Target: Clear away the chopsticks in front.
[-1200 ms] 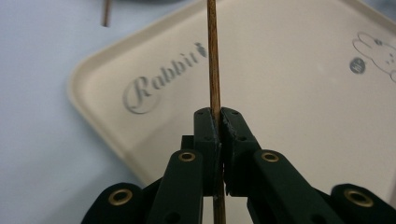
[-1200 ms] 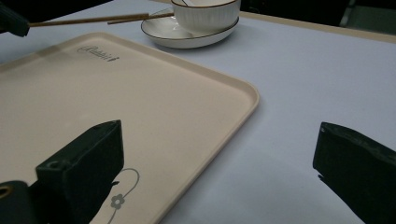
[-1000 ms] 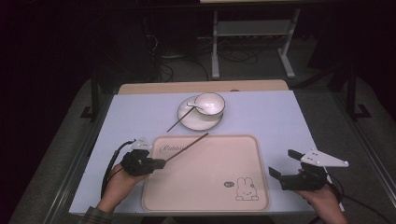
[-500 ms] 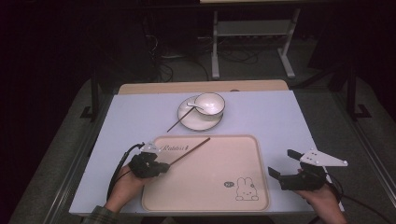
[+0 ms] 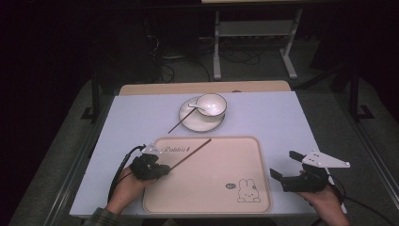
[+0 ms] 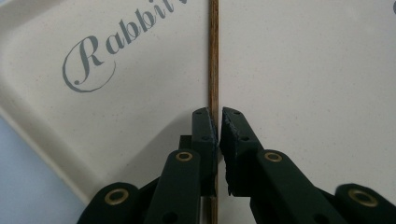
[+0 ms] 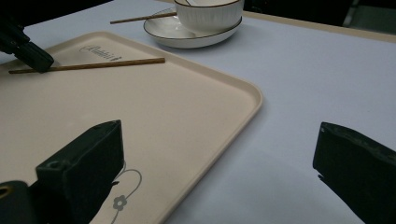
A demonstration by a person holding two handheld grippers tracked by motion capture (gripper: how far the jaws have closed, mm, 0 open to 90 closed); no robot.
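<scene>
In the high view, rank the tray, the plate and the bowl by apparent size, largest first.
1. Tray, nearest the camera, which adds to its apparent size.
2. Plate.
3. Bowl, sitting on the plate.

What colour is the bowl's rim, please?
Dark, on a white bowl; the right gripper view shows it best.

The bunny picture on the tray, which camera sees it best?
The high view: the whole bunny shows, ears up, near the tray's right front corner. The right gripper view catches just a small flower and curly line beside its own jaw. The left gripper view looks at the "Rabbit" lettering instead.
</scene>
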